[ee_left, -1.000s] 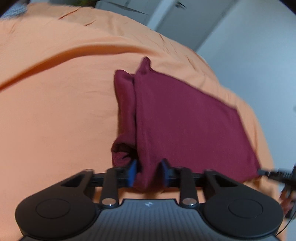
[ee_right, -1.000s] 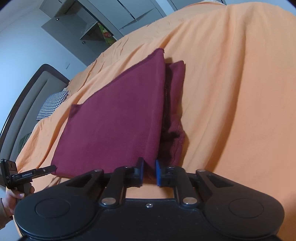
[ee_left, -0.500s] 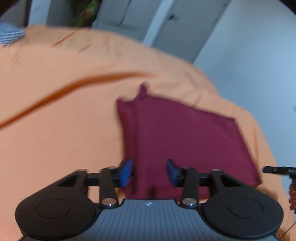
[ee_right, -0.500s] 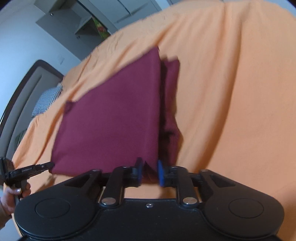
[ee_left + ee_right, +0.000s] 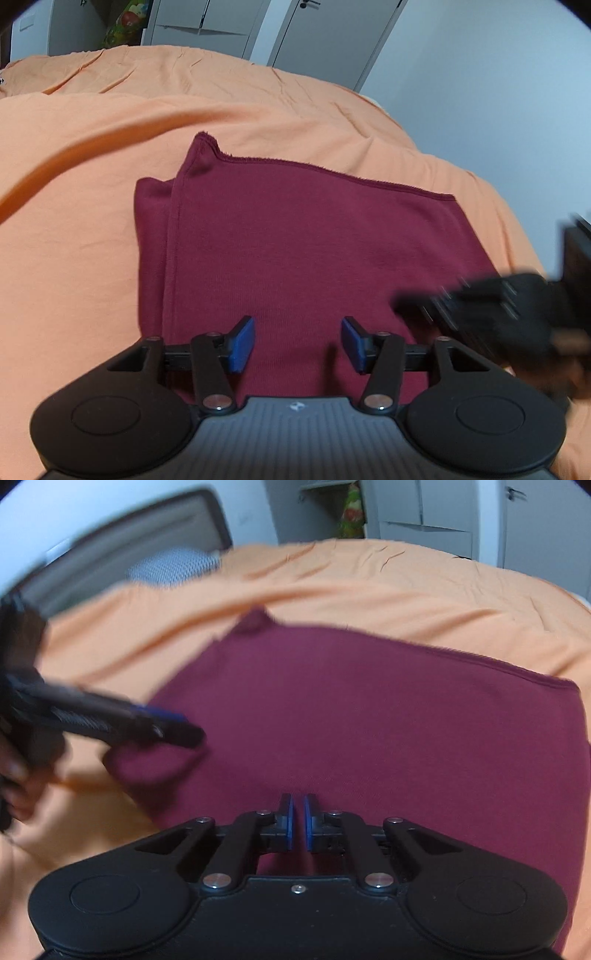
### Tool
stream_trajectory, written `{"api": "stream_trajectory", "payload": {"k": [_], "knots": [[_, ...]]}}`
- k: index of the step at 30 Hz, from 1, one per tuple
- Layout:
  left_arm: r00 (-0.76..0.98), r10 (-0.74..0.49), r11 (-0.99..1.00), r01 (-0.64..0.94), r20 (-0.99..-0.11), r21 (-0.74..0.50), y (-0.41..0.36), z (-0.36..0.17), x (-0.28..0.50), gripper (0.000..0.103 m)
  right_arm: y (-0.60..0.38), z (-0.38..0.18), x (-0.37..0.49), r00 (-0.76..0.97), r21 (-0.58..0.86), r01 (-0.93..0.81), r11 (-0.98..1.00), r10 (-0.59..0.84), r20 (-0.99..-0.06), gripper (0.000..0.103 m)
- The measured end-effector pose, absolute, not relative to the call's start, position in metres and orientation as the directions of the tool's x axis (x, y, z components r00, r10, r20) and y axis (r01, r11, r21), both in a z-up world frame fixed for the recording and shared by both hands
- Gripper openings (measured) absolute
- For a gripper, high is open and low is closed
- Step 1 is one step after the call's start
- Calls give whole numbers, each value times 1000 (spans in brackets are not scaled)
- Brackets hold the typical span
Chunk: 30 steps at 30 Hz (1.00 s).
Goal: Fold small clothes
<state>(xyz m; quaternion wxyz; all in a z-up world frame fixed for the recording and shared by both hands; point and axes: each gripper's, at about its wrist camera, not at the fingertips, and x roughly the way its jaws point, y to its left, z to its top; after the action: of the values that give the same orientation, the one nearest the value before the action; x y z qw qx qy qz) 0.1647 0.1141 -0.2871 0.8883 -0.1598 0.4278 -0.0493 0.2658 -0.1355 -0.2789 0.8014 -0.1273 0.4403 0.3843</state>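
Note:
A folded maroon garment [image 5: 314,251] lies flat on the orange bedsheet [image 5: 74,221]; a narrower folded strip shows along its left edge. My left gripper [image 5: 298,345] is open and empty, just above the garment's near part. My right gripper [image 5: 297,823] is nearly shut with a thin gap and nothing between its pads, over the garment [image 5: 369,716]. The right gripper also shows blurred at the right of the left wrist view [image 5: 480,306], and the left gripper shows blurred at the left of the right wrist view [image 5: 110,720].
The orange sheet [image 5: 406,590] covers the whole bed, with a long crease on the left. A dark headboard [image 5: 129,542] and a checked pillow [image 5: 173,565] are at the far end. Grey wardrobe doors [image 5: 221,22] stand behind the bed.
Both grippers have let go of the garment's near edge; it now lies flat. The left gripper opened wide. Both have lifted and swung in over the garment.

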Motion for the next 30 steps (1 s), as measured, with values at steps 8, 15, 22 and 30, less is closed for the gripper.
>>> {"api": "stream_trajectory", "payload": {"k": [8, 15, 22, 30], "knots": [[655, -130, 959, -108, -744, -262, 156, -267, 145, 73, -92, -288, 383, 441, 133, -558, 819, 429, -788, 0], [627, -137, 921, -204, -767, -331, 189, -289, 146, 73, -103, -287, 370, 363, 208, -546, 812, 452, -815, 11], [604, -173, 921, -181, -778, -344, 186, -298, 149, 76, -100, -286, 345, 404, 156, -568, 808, 439, -803, 15], [587, -202, 903, -198, -784, -381, 183, -308, 159, 80, -98, -283, 377, 355, 304, -450, 840, 480, -802, 28]]}}
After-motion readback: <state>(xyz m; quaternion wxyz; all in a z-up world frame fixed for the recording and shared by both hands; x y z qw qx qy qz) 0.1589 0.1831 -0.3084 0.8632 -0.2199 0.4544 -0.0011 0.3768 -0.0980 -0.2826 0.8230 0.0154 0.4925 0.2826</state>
